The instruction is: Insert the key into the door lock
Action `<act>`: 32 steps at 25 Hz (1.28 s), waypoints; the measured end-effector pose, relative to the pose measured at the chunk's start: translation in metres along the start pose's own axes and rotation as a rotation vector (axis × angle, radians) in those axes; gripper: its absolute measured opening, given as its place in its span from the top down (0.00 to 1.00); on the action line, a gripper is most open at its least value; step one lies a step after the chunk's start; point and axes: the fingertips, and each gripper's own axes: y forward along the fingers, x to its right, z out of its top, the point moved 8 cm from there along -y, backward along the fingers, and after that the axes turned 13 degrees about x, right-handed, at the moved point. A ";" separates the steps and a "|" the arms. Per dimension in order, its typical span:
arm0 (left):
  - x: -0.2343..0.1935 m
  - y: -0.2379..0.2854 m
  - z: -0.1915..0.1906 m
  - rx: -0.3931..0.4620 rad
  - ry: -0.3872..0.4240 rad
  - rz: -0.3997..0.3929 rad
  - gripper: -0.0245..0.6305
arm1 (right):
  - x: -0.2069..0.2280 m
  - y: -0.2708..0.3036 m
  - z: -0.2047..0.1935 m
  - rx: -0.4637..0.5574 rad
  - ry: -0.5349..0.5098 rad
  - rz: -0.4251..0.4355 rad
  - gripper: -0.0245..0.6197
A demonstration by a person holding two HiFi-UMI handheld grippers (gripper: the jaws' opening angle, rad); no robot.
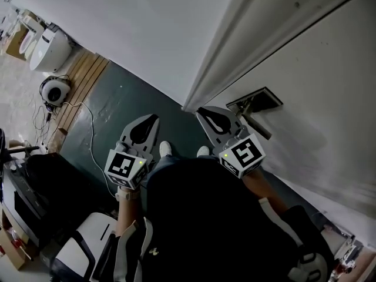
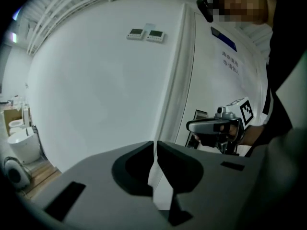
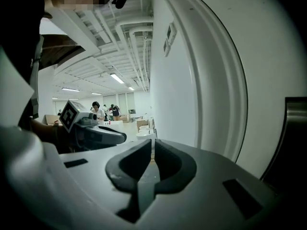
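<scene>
The white door (image 1: 317, 69) fills the right of the head view, with its dark lock plate and lever handle (image 1: 257, 107) near the frame edge. No key shows in any view. My right gripper (image 1: 201, 111) is held just left of the lock plate, jaws shut with nothing between them. My left gripper (image 1: 154, 118) hangs farther left over the dark floor, also shut and empty. In the left gripper view the right gripper (image 2: 216, 126) sits before the lock plate (image 2: 199, 116). The right gripper view has the plate (image 3: 293, 138) at its right edge.
A white door frame (image 1: 235, 51) runs diagonally beside the lock. At far left stand a white toilet (image 1: 49, 49), a round device (image 1: 56, 91) and loose cables (image 1: 88, 128). A white and black chair (image 1: 88, 245) is at bottom left. Two wall panels (image 2: 146, 34) are mounted high.
</scene>
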 end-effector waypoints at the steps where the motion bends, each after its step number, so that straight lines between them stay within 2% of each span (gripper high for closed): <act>1: 0.001 -0.001 0.003 0.007 0.017 0.002 0.95 | 0.000 0.002 0.002 0.004 -0.003 0.011 0.93; 8: 0.000 0.001 0.015 0.059 0.036 0.009 0.94 | 0.001 0.016 0.013 0.024 -0.021 0.055 0.93; 13: -0.001 0.002 0.021 0.079 0.012 0.008 0.94 | 0.000 0.019 0.019 0.021 -0.036 0.062 0.93; 17: 0.001 0.008 0.020 0.060 -0.016 0.005 0.94 | 0.005 0.019 0.015 0.021 -0.007 0.075 0.93; 23: 0.001 0.019 0.013 0.080 -0.024 -0.019 0.94 | 0.006 0.023 0.011 0.020 0.015 0.088 0.93; 32: -0.005 0.014 0.010 0.077 -0.062 -0.015 0.94 | -0.001 0.021 0.012 0.013 0.031 0.080 0.93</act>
